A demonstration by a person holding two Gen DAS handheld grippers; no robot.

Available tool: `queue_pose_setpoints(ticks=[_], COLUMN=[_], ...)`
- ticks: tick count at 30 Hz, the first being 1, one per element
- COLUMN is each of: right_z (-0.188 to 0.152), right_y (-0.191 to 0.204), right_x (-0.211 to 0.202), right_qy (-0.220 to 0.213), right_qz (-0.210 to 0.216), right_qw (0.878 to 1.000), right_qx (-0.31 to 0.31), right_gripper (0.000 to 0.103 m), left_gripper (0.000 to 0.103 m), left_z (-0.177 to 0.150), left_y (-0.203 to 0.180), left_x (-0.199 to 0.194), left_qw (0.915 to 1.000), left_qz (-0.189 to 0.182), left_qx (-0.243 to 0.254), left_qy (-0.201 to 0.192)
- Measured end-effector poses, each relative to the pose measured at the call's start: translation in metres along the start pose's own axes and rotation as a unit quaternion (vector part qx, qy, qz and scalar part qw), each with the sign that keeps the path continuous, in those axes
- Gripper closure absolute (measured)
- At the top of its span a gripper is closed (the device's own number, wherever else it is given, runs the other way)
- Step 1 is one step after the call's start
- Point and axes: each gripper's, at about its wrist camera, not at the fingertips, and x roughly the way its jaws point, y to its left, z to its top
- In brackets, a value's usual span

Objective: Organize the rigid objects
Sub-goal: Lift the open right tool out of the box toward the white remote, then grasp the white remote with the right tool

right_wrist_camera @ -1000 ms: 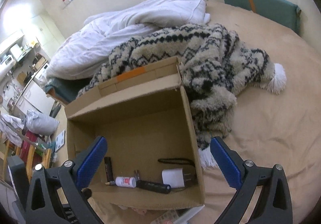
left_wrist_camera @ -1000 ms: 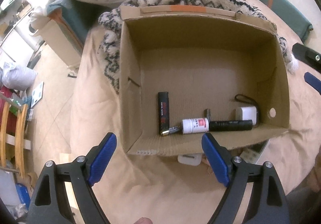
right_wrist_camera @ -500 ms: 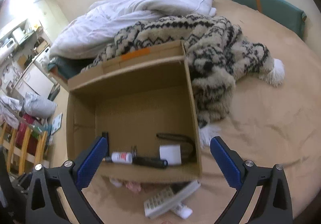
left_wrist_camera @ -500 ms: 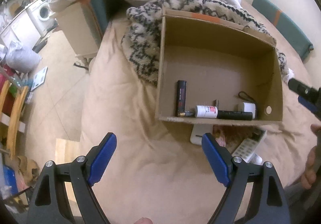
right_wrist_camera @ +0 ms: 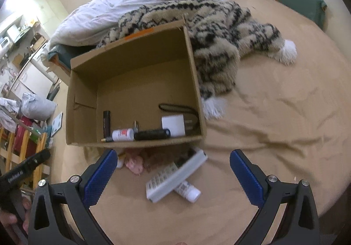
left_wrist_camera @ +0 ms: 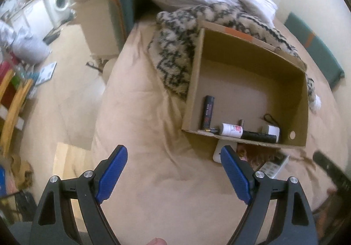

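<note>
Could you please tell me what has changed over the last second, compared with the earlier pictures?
Both grippers have drawn back from the cardboard box, so the remote control and small white bottle lying on the bed in front of it have come into view. Nothing was taken hold of or let go. The left gripper and right gripper stay open and empty, and the box contents lie as before.

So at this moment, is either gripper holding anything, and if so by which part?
Nothing is held. The left gripper and right gripper are both open with only bedding between their fingers; the remote lies untouched in front of the box.
</note>
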Motion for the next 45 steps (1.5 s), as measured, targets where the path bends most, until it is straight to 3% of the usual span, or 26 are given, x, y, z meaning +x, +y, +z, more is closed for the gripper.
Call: queue_pose_setpoints(ticks=[5, 9, 12, 13, 15, 16, 20, 23, 26, 30, 34, 38, 41, 45], right_z=[-0.009, -0.014, -0.018, -0.019, -0.021, -0.023, -0.024, -0.023, -0.03, -0.045, -0.046, -0.031, -0.034, -0.061], right_y=[-0.014, -0.026, -0.035, -0.038, -0.043, -0.045, -0.04, -0.03, -0.025, -0.014, 0.009, 0.051, 0.084, 0.096], right_x=[0.026, 0.049, 0.068, 0.074, 0.086, 0.093, 0.113, 0.113, 0.102, 0.076, 0.045, 0.035, 0.049, 0.084], right_qy=[0.057, 0.106, 0.14, 0.146, 0.145, 0.15, 0.151, 0.132, 0.124, 0.106, 0.104, 0.14, 0.175, 0.219], right_qz=[-0.01, -0.017, 0.003, 0.01, 0.012, 0.012, 0.004, -0.011, -0.01, -0.006, -0.003, -0.033, -0.075, -0.088], right_qw=[0.997, 0.986, 0.974, 0.971, 0.957, 0.953, 0.954, 0.955, 0.947, 0.932, 0.947, 0.975, 0.977, 0.969], right_qx=[0.058, 0.124, 0.178, 0.191, 0.251, 0.261, 0.258, 0.264, 0.297, 0.345, 0.304, 0.169, 0.096, 0.071], right_gripper=[0.0, 0.0, 0.0, 0.003, 0.031, 0.033, 0.062, 0.068, 0.076, 0.078, 0.079, 0.079, 0.079, 0.079], left_gripper=[0.014, 0.014, 0.014, 0.014, 0.014, 0.014, 0.014, 0.014, 0.014, 0.014, 0.014, 0.014, 0.014, 0.014], left_z=[-0.005, -0.007, -0.007, -0.007, -0.007, -0.007, -0.008, -0.008, -0.007, -0.006, -0.006, -0.007, -0.007, -0.007], left_y=[0.012, 0.011, 0.009, 0.007, 0.003, 0.001, 0.0, 0.002, 0.004, 0.002, -0.003, -0.004, -0.003, 0.001], left_x=[0.023, 0.025, 0.024, 0.023, 0.023, 0.022, 0.021, 0.025, 0.027, 0.028, 0.028, 0.028, 0.028, 0.029], left_qw=[0.997, 0.9961, 0.9952, 0.9949, 0.9944, 0.9945, 0.9944, 0.9937, 0.9926, 0.9921, 0.9923, 0.9921, 0.9924, 0.9927], left_qz=[-0.01, -0.016, -0.034, -0.04, -0.049, -0.051, -0.053, -0.052, -0.055, -0.06, -0.062, -0.063, -0.06, -0.05], left_qx=[-0.049, -0.053, -0.053, -0.053, -0.051, -0.049, -0.046, -0.05, -0.057, -0.061, -0.054, -0.055, -0.058, -0.064], left_qy=[0.059, 0.069, 0.075, 0.076, 0.078, 0.078, 0.079, 0.086, 0.092, 0.092, 0.092, 0.094, 0.091, 0.089])
